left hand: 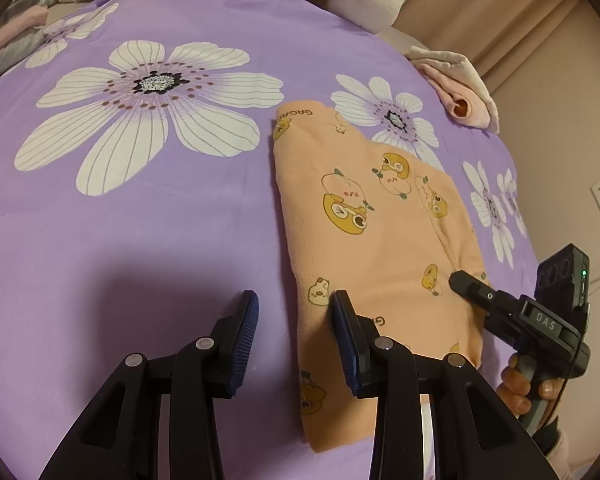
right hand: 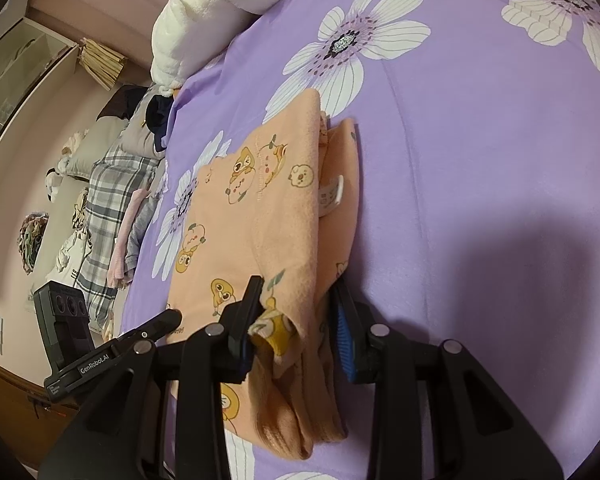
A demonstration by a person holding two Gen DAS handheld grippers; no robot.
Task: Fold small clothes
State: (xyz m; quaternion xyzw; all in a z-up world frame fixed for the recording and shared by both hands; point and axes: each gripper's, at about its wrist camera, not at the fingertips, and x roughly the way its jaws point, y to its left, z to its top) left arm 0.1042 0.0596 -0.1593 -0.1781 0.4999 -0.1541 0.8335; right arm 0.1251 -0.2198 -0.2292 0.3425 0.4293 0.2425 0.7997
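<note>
Folded orange garment [left hand: 364,216] on the purple bedsheet [left hand: 140,220].
Left claw [left hand: 294,316] apart, empty beside its edge; right claw [right hand: 296,312] clamped on its bunched layers.

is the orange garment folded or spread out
Folded: the orange garment lies in stacked layers on the purple sheet, its label showing between them.
</note>
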